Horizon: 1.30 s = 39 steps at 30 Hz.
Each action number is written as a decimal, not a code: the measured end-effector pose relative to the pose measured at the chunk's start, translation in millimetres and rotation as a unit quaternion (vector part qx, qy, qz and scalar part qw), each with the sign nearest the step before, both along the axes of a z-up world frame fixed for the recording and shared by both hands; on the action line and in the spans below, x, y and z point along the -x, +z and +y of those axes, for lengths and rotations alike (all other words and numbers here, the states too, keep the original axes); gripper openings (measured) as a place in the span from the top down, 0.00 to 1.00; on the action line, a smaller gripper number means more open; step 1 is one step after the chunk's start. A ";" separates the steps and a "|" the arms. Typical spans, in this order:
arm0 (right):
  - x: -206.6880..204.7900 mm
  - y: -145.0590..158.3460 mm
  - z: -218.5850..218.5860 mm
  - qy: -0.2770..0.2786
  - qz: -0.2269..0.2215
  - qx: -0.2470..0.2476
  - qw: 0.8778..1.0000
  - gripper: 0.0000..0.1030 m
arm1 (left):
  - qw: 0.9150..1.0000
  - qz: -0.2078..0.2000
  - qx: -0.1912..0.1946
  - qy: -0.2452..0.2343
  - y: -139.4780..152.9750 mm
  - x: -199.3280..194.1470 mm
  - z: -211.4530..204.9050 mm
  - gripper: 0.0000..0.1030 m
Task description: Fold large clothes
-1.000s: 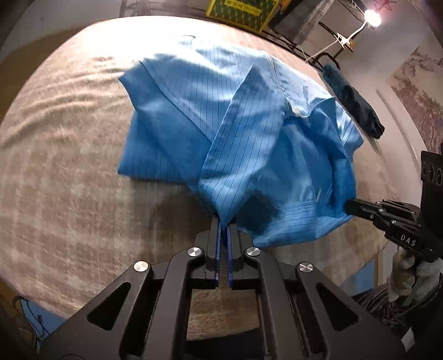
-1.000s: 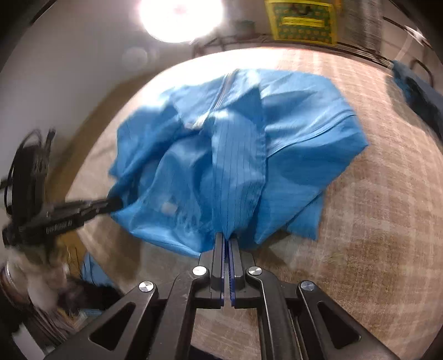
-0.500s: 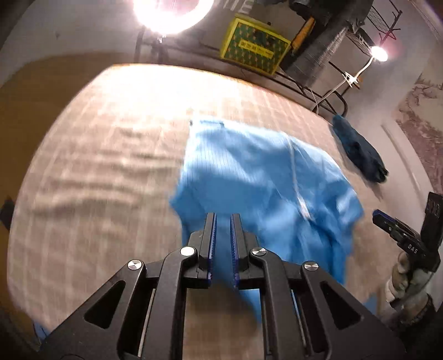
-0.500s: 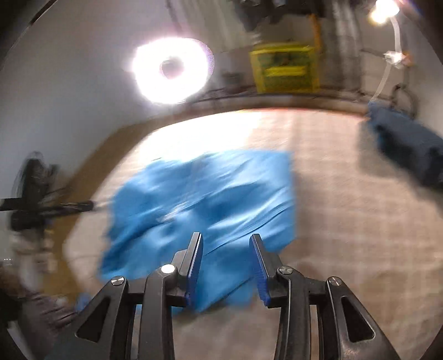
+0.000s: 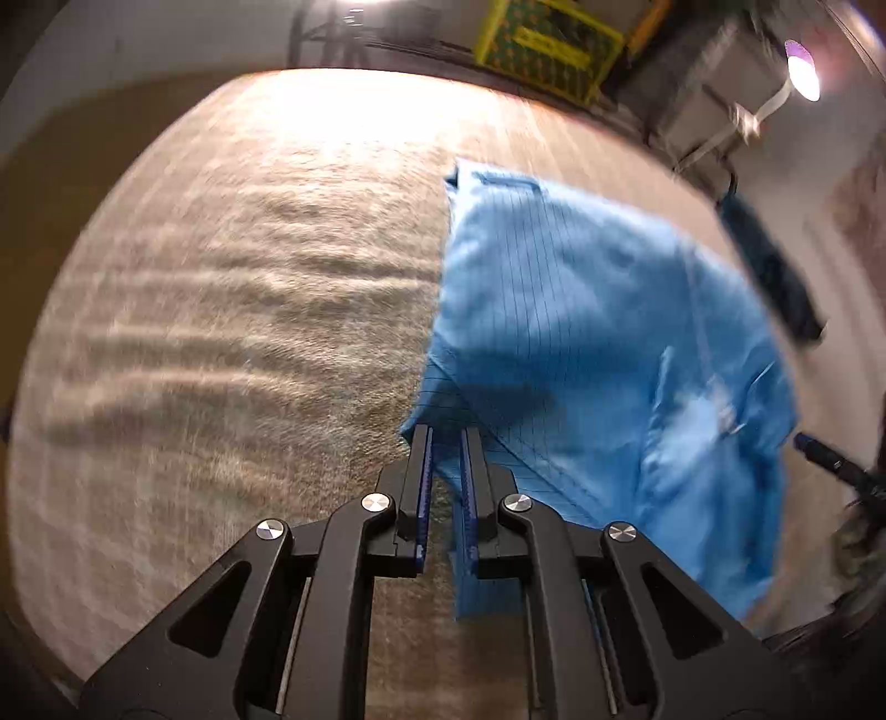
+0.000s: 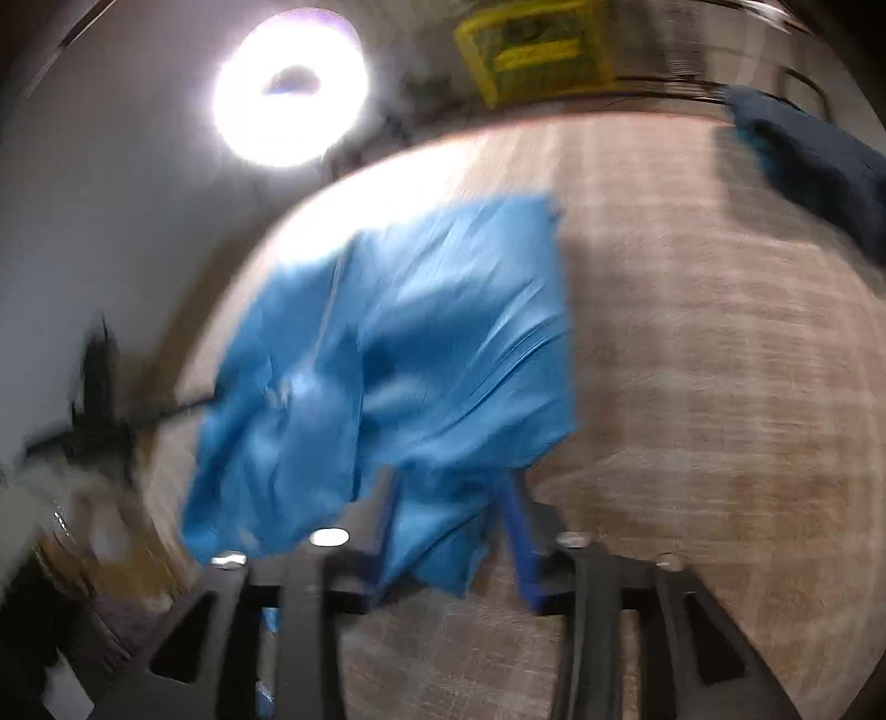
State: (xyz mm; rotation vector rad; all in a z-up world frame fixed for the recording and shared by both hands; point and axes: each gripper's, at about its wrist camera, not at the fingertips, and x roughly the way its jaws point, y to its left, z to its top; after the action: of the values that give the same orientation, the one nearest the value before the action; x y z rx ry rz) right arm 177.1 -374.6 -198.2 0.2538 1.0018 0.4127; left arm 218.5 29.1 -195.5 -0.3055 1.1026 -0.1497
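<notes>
A light-blue pinstriped garment lies folded on the beige checked table cover. My left gripper is at its near left corner. The jaws stand a narrow gap apart, and a strip of cloth runs loosely along the right pad without being pinched. In the right wrist view the garment is blurred. My right gripper is opening, and its near edge hangs slack between the parted blue pads. The right gripper's tip also shows at the right edge of the left wrist view.
A dark blue garment lies near the table's far right edge, also seen in the right wrist view. A yellow crate and a ring light stand beyond the table. Bare table cover stretches right of the blue garment.
Both grippers were shut on lifted folds of the blue garment. They have since carried it across the table, and their jaws have parted, the right widely. The garment now lies flatter.
</notes>
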 end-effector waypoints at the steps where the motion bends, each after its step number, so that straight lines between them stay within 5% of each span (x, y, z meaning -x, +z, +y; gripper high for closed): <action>1: 0.0 4.0 -7.8 -0.018 -0.011 -0.001 1.000 0.34 | 1.000 -0.001 0.019 0.010 3.2 0.6 7.2 0.85; 4: -14.1 1.7 -27.0 -0.053 -0.013 -0.009 0.998 0.33 | 0.999 -0.005 0.039 0.027 5.5 -3.0 17.3 0.44; 6: -27.0 -11.2 -28.5 -0.054 0.011 -0.029 0.998 0.34 | 0.998 0.004 0.059 0.031 1.9 -7.7 21.0 0.44; 8: -35.9 -23.3 -25.6 -0.049 0.032 -0.044 0.997 0.47 | 0.996 0.015 0.081 0.026 -6.1 -12.2 14.8 0.52; 9: -36.2 -27.6 -25.2 -0.045 0.040 -0.055 0.997 0.79 | 0.996 0.020 0.081 0.025 -8.5 -13.2 12.8 0.76; 10: -39.1 -35.0 -24.0 -0.036 0.061 -0.084 0.994 0.97 | 0.997 0.028 0.067 0.025 -11.8 -14.7 11.2 0.95; 12: -29.5 -37.5 -24.9 -0.047 0.078 -0.121 0.989 1.00 | 0.998 0.023 0.052 0.021 -12.2 -14.1 12.0 0.96; 16: -20.5 -36.0 -20.8 -0.027 0.082 -0.099 0.991 1.00 | 0.999 0.032 0.013 0.025 -19.0 -15.4 17.6 0.96; 20: -21.1 -43.7 -12.5 -0.026 0.080 -0.014 0.996 0.98 | 0.999 0.033 -0.015 0.006 -16.4 -13.1 9.9 0.96; 21: -20.9 -39.0 -12.0 -0.024 0.075 0.002 0.997 0.81 | 0.999 0.028 -0.030 0.001 -12.1 -12.9 4.5 0.95; 22: -18.9 -28.3 -12.5 -0.019 0.063 0.027 0.997 0.72 | 0.999 0.021 -0.048 0.001 -3.3 -11.8 4.2 0.94; 25: -9.2 12.7 -13.8 0.000 0.003 0.043 0.999 0.65 | 0.998 -0.014 -0.053 0.007 24.8 -15.3 4.1 0.94; 32: -39.7 49.1 36.3 0.037 -0.142 0.083 0.986 0.63 | 0.995 -0.086 -0.037 -0.037 66.0 -60.4 -53.7 0.94; 39: -99.5 26.9 88.9 0.072 -0.090 0.081 0.990 0.69 | 0.990 -0.075 -0.060 -0.106 38.8 -114.7 -120.7 0.94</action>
State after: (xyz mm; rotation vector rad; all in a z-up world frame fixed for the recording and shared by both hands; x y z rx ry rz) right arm 276.6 -285.7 -171.3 -0.0039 0.8732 0.4738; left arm 333.2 -91.6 -156.8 -0.0669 0.9887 -0.2901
